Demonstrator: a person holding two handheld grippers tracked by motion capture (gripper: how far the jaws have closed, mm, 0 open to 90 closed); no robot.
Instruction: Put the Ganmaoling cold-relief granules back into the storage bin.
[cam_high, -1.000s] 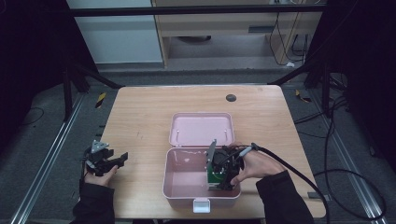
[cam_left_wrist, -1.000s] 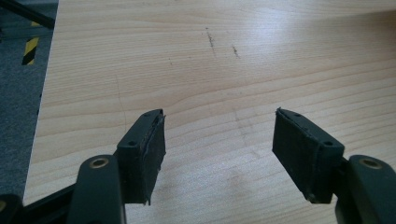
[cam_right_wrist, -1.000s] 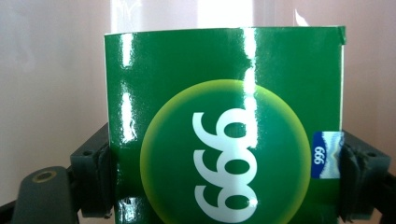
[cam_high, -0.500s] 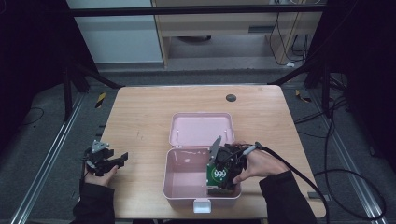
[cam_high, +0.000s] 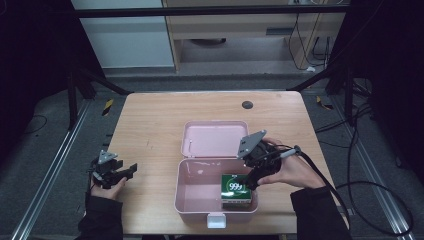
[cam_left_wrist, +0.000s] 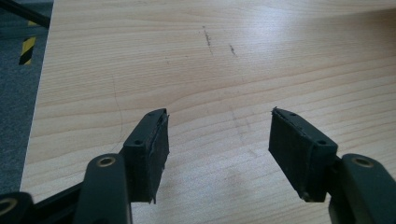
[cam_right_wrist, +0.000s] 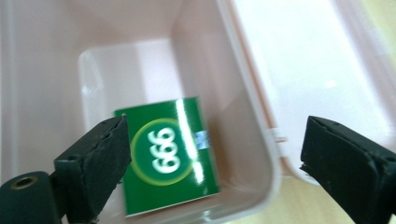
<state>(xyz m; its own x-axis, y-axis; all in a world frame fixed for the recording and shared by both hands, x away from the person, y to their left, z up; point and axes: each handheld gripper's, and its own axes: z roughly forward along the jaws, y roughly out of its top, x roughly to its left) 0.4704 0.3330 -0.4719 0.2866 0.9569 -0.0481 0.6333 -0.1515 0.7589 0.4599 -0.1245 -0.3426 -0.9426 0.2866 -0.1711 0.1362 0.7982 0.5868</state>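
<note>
The green box (cam_high: 235, 189) lies flat in the pink container (cam_high: 195, 186), just below the right claw (cam_right_wrist: 212, 154), whose jaws stand wide with nothing between them. By my judgement the release is done — lift straight up, clear of the container's wall. The left claw (cam_left_wrist: 217, 149) hangs wide over bare worktop (cam_high: 150, 120), well apart.

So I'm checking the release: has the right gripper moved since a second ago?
Yes. The right gripper has lifted and pulled back from the green box, toward the pink container's right rim.
</note>
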